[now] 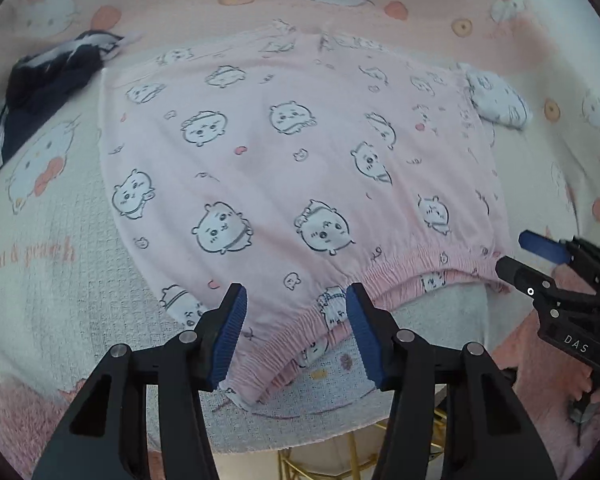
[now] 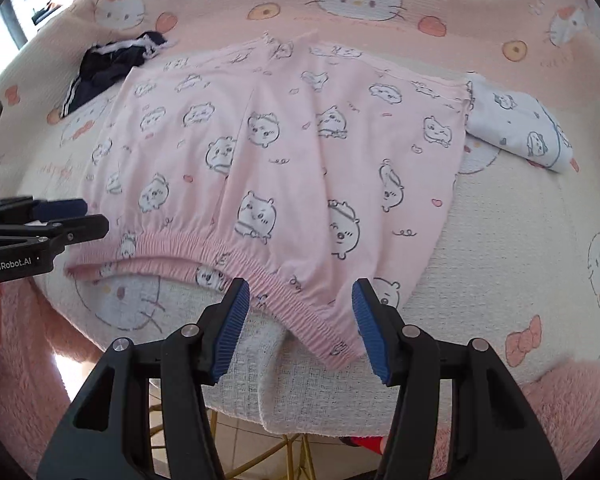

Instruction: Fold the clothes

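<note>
Pink pyjama bottoms (image 1: 260, 184) (image 2: 300, 168) printed with small cartoon animals lie spread flat on the cartoon-cat blanket (image 1: 60, 288) (image 2: 520, 264), the elastic waistband (image 1: 416, 266) (image 2: 172, 242) nearest me. My left gripper (image 1: 295, 300) hovers open over the waistband's left corner, with cloth showing between its blue pads but not pinched. My right gripper (image 2: 300, 296) hovers open over the right corner in the same way. Each gripper also shows side-on in the other's view, the right gripper (image 1: 512, 252) and the left gripper (image 2: 94, 216), just off the waistband ends.
A crumpled navy garment with white stripes (image 1: 48, 80) (image 2: 108, 68) lies at the far left. A folded white printed garment (image 1: 498, 98) (image 2: 516, 128) sits at the far right. Fluffy pink fabric (image 2: 572, 396) edges the near side, with gold frame legs (image 1: 340, 456) below.
</note>
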Demonstrator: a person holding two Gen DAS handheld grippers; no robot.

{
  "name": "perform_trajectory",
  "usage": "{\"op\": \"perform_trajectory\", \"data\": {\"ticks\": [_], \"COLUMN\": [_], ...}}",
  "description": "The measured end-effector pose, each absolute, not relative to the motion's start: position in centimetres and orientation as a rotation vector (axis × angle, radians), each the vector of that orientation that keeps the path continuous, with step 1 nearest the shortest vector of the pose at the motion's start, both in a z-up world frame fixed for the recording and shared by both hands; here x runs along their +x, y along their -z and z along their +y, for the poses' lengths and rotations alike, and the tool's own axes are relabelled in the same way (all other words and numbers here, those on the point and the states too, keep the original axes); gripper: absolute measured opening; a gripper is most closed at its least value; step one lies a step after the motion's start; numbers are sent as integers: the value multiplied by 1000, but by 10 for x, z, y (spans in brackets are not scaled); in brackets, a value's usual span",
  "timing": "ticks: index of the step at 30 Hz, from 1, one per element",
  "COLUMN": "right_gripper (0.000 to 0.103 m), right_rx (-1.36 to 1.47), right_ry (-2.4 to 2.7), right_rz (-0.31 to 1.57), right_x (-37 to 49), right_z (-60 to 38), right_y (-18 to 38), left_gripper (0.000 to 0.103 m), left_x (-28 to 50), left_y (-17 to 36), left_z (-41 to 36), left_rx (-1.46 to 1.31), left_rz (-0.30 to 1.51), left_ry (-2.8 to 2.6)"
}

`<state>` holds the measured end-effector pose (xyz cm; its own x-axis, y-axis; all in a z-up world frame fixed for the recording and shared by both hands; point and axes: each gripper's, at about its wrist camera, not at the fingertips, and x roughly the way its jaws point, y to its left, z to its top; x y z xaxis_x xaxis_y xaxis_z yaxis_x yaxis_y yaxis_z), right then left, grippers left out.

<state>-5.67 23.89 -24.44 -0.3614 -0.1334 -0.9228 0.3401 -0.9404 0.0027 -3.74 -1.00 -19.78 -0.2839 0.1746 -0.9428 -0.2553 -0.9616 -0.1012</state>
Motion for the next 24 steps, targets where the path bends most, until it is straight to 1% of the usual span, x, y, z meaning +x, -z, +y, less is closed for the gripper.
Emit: {"op": "perform_trajectory", "data": {"ticks": [3,7,10,12,13,14,15,16,18,19,21,24], "right_gripper": [55,55,55,55,53,48,41,38,24,21,17,15], "right_rx": [1627,1685,1697,1694,1694,1689,1679,1669,1651,1642,1634,1621], "right_ry": [2337,2316,2299,2294,2293,2291,2286,2282,2282,2283,2283,2284], "right_rz": [306,226,233,265,282,286,278,270,244,229,205,165], "right_x": [-60,-63,-63,-62,-61,-61,-61,-61,-61,-61,-62,-60], "right_z": [236,252,252,249,248,248,248,249,251,252,255,261], "right_y": [261,268,272,275,276,277,276,275,273,271,268,260], "left_gripper": [54,54,53,51,40,29,26,22,20,19,19,19], "left_x": [-35,-25,-26,-29,-30,-30,-27,-24,-24,-24,-23,-22], "left_y": [215,228,228,228,226,224,221,218,212,209,201,189], "left_z": [-1,2,3,4,4,3,0,-3,-5,-7,-7,-6], "left_rx": [-1723,-1759,-1760,-1763,-1755,-1748,-1743,-1738,-1733,-1730,-1714,-1692], "left_rz": [223,323,337,327,318,314,300,285,254,238,237,260], "left_ry": [-2311,-2293,-2292,-2292,-2296,-2303,-2305,-2305,-2293,-2286,-2275,-2259]}}
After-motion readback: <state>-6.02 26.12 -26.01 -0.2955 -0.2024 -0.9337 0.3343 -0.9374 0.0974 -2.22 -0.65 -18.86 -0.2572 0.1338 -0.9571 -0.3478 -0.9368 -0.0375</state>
